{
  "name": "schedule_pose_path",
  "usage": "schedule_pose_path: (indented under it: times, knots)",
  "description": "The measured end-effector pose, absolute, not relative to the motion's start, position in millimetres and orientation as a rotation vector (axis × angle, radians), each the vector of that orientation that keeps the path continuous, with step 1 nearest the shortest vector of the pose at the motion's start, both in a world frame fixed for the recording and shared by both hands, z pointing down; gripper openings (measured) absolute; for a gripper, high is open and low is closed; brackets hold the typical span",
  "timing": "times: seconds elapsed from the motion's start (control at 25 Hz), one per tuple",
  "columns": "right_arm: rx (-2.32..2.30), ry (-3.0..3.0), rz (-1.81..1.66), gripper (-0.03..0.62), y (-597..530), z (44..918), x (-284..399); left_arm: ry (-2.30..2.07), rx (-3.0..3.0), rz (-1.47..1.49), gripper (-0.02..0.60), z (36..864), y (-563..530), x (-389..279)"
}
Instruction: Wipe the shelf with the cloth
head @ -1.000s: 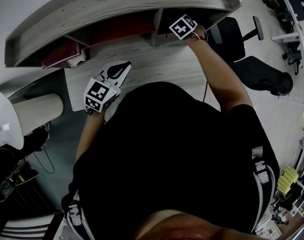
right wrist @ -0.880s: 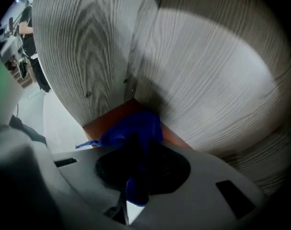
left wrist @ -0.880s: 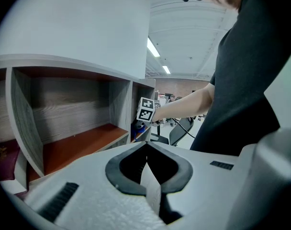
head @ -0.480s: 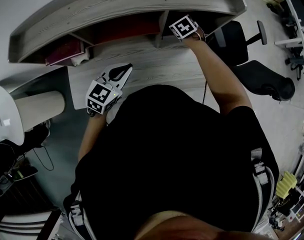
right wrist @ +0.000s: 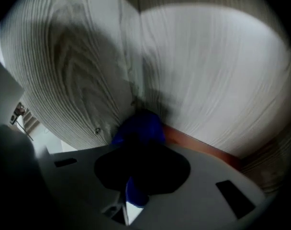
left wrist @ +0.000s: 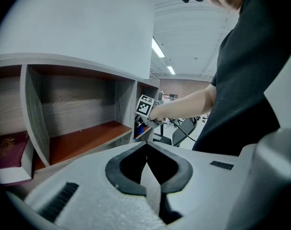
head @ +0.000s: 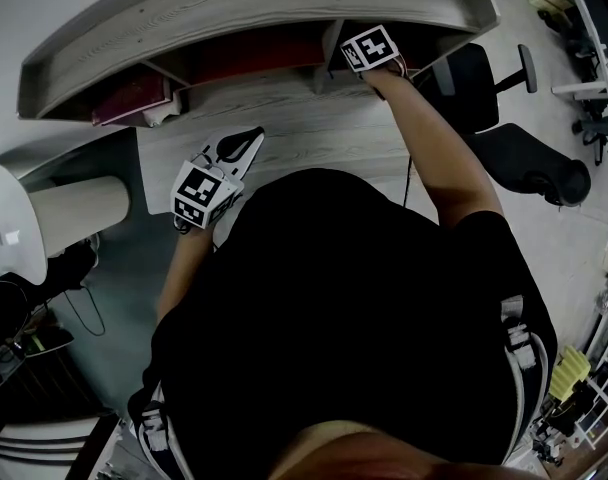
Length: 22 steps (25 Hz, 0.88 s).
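Note:
A grey wooden shelf unit [head: 244,8] with red-brown boards stands on the desk. My right gripper [right wrist: 138,150] reaches into its right compartment. Only its marker cube [head: 369,48] shows in the head view. It is shut on a blue cloth [right wrist: 138,128], which is pressed into the corner where the back wall, side wall and red-brown board [right wrist: 198,147] meet. My left gripper [head: 252,136] hovers over the desk in front of the shelf, jaws shut with nothing between them. The left gripper view shows the middle compartment [left wrist: 83,138] and the right gripper's cube [left wrist: 144,107] beyond.
A dark red book [head: 129,98] lies in the left compartment [left wrist: 9,150]. The light wood desk [head: 314,133] runs in front of the shelf. A black office chair [head: 484,88] stands to the right. A beige cylinder [head: 79,218] and a white round thing [head: 4,228] sit at the left.
The right gripper's cube has edged slightly deeper under the shelf top. The left gripper has hardly moved.

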State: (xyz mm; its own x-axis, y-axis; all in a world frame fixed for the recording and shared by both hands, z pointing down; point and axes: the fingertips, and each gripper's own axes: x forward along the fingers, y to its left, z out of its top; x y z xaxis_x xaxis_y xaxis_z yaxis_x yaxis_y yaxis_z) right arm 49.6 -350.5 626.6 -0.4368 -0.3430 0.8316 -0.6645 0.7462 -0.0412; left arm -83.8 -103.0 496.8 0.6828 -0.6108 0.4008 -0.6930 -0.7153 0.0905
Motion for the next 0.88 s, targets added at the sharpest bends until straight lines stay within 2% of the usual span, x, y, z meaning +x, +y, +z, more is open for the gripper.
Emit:
schedule_pose_path:
  times: [0.88]
  knots:
    - [0.761, -2.131, 0.469, 0.054, -342, 616, 49, -1.019, 2.688, 0.521, 0.017, 493, -108, -83]
